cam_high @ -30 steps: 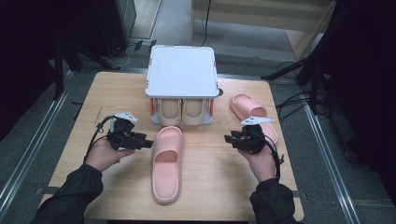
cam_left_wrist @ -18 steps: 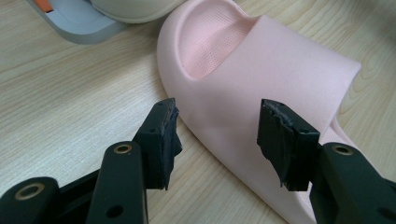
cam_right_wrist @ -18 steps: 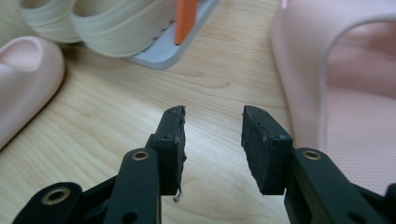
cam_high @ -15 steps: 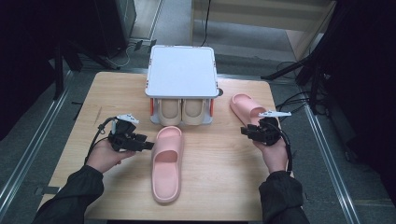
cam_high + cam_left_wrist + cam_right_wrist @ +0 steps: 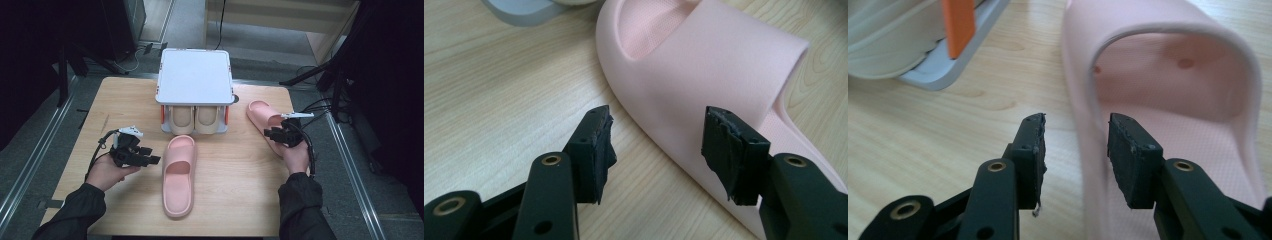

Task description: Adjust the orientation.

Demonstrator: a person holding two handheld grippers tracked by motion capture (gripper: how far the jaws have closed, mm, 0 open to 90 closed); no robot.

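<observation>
The left gripper (image 5: 150, 160), fingers spread and just opening wider, is hovering beside the near slipper (image 5: 178, 175) lying mid-table. Behind it, a white rack (image 5: 195, 80) is holding beige shoes (image 5: 194, 119). At the right edge, the right gripper (image 5: 270, 134), fingers spread, is straddling the far slipper's (image 5: 262, 117) side wall without pinching.

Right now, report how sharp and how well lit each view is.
High view: the table is evenly lit, the surroundings dark. Left gripper view: the pink slipper is fairly sharp, with soft shadow beneath the gripper. Right gripper view: the far pink slipper and shoe rack are blurred.
</observation>
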